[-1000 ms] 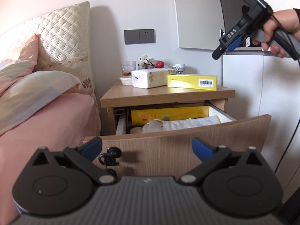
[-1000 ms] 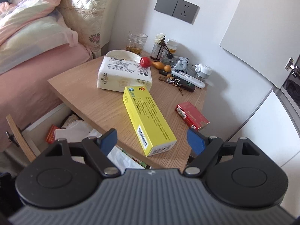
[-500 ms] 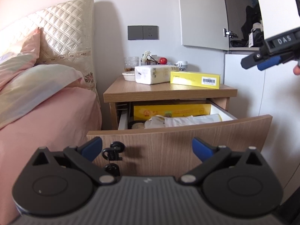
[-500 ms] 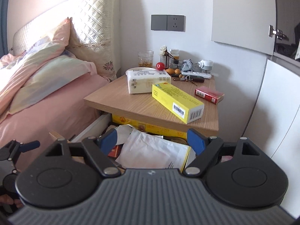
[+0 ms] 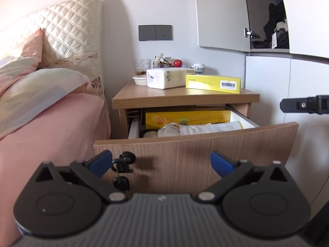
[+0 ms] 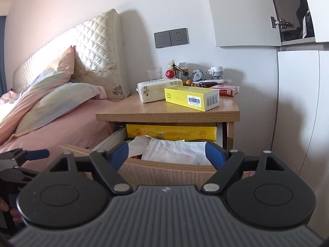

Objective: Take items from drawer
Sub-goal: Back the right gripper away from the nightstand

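Observation:
The nightstand drawer [image 5: 195, 154] stands pulled out, with a key bunch [image 5: 123, 165] hanging from its front. Inside lie a flat yellow box [image 5: 185, 118], crumpled white papers [image 5: 203, 127] and a round lid-like item [image 5: 149, 134]. My left gripper [image 5: 161, 162] is open just in front of the drawer front, holding nothing. My right gripper [image 6: 166, 154] is open too, level with the drawer's top edge [image 6: 164, 165]. Beyond its fingers I see the white papers [image 6: 176, 151] and the yellow box [image 6: 170, 132]. It also shows as a black finger, my right gripper [image 5: 304, 104], at the right edge.
On the nightstand top [image 6: 144, 113] lie a long yellow carton [image 6: 191, 98], a tissue pack [image 6: 156, 89], a red box [image 6: 228, 89], a glass and small clutter. A bed with pink sheets [image 5: 51, 127] is to the left. White cabinets [image 5: 271, 86] stand to the right.
The right gripper came down from above the nightstand top to drawer height and rolled level. In the left wrist view it dropped from the upper right to mid-height. The left gripper kept still.

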Available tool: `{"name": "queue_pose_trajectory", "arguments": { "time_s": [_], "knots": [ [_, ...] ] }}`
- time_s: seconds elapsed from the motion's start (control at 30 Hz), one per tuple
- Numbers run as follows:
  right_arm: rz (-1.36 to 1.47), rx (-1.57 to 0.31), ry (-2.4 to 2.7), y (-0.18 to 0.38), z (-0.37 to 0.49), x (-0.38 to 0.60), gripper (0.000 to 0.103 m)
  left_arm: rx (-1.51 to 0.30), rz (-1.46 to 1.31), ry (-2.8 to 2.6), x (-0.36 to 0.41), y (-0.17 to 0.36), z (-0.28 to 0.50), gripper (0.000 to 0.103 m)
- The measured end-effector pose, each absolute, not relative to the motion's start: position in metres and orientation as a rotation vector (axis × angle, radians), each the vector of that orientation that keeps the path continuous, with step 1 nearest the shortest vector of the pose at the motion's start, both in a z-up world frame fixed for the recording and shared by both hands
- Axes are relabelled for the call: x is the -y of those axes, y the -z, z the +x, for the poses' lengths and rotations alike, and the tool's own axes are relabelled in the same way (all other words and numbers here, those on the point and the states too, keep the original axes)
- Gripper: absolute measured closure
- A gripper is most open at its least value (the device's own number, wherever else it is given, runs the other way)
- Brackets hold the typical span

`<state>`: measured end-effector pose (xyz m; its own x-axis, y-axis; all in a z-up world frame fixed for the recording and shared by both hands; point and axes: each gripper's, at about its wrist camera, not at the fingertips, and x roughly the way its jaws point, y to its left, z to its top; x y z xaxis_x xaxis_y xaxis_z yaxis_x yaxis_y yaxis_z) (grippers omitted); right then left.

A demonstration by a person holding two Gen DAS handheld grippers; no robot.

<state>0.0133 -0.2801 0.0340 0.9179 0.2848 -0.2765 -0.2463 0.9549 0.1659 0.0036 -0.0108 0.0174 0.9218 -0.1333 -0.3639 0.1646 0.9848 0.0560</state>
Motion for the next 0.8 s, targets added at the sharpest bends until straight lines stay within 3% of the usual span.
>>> {"name": "queue_pose_trajectory", "arguments": {
  "time_s": [0.47,0.8],
  "knots": [
    [0.138,-0.222,-0.243,-0.004,-0.005,0.273,0.02,-0.362,0.096,0.163,0.016,-0.012,0.002,0.0],
    [0.117,-0.263,-0.266,0.005,-0.004,0.268,0.02,-0.357,0.078,0.147,0.017,-0.01,0.004,0.0]
  ]
}}
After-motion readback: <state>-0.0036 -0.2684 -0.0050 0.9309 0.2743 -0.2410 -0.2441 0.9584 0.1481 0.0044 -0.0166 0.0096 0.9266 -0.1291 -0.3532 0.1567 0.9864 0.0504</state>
